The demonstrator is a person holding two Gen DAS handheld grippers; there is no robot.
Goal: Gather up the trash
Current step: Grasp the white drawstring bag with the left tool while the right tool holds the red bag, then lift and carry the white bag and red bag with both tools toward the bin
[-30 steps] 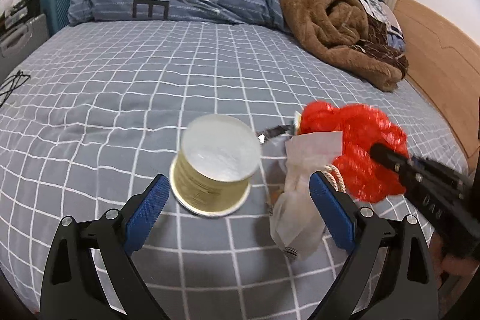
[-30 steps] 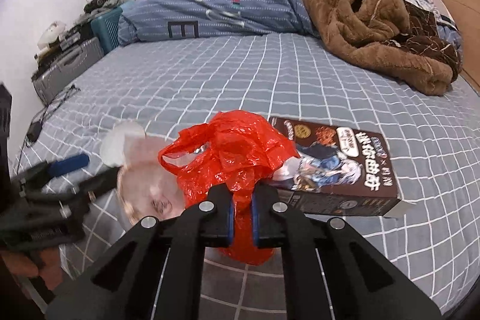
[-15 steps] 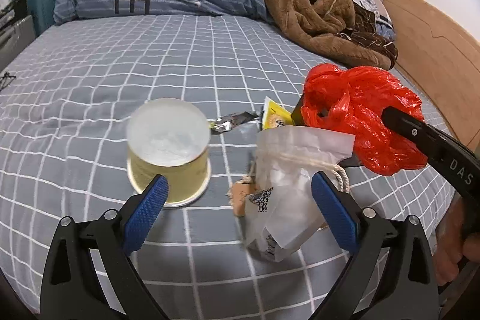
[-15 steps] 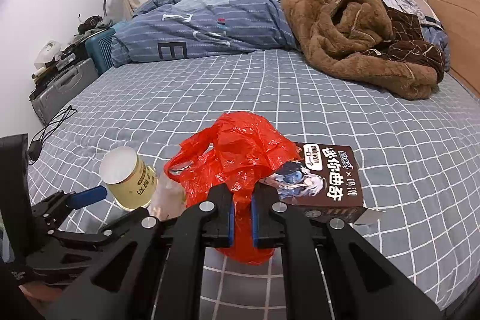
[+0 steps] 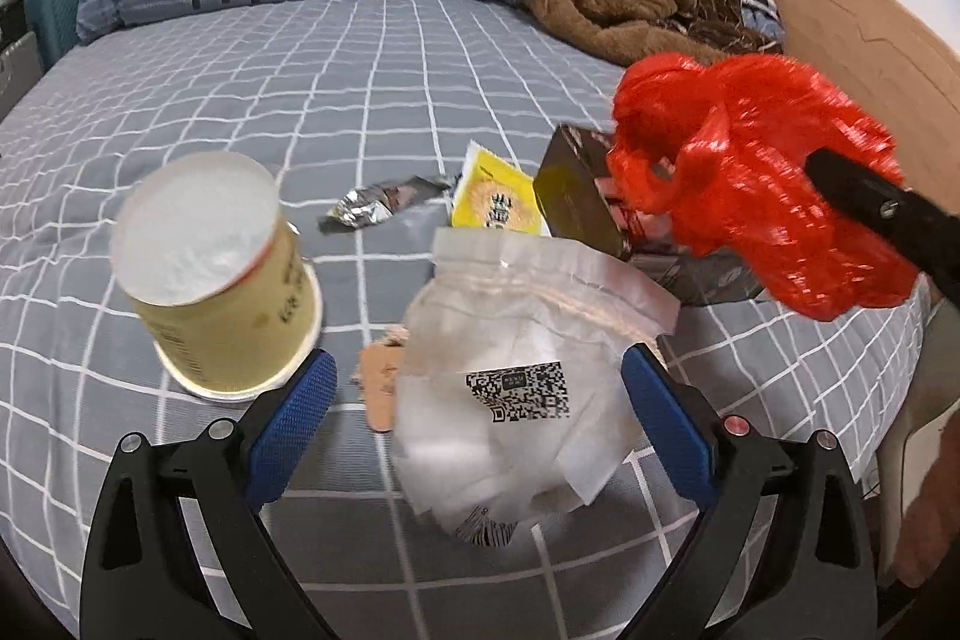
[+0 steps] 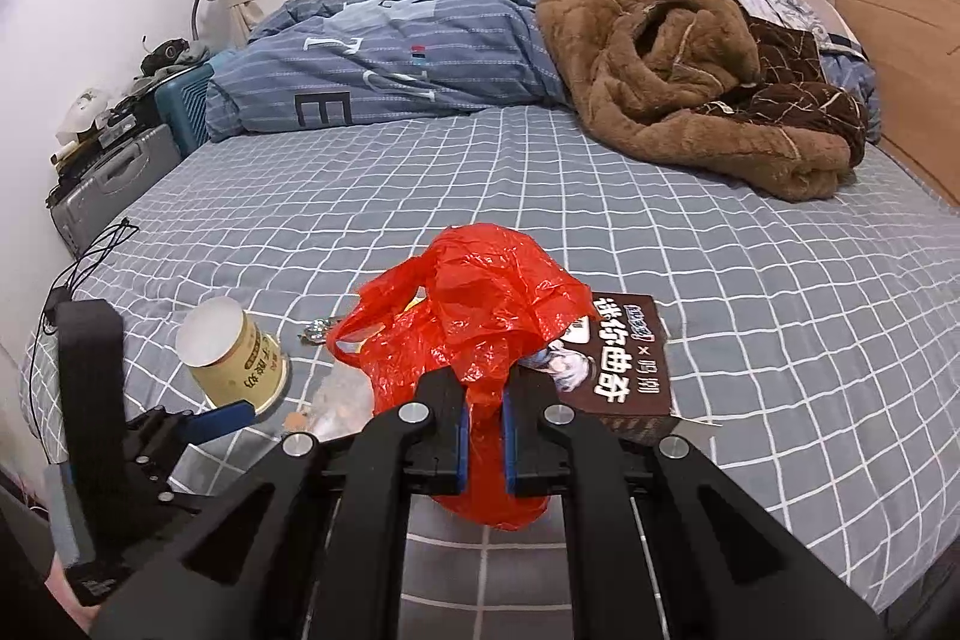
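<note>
Crumpled red plastic bag (image 6: 480,316), pinched in the closed right hand-held gripper (image 6: 483,436), hangs above the grey checked bed (image 6: 780,280). The wide-open left hand-held gripper (image 5: 474,424) flanks a translucent zip pouch (image 5: 516,388) holding white paper, right of an upside-down yellow paper cup (image 5: 222,280).

The checked grey bed (image 5: 372,100) carries a clear bag (image 5: 516,388) between the left fingers (image 5: 294,412), a cup (image 5: 222,280) beyond them, wrappers (image 5: 384,202), a box (image 6: 624,364), blankets (image 6: 690,70).

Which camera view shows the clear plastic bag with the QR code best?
The left wrist view: the clear plastic bag fills the centre, between the open left tool's fingers, QR code visible. In the right wrist view only a blurred part of it shows, beside the red bag.
</note>
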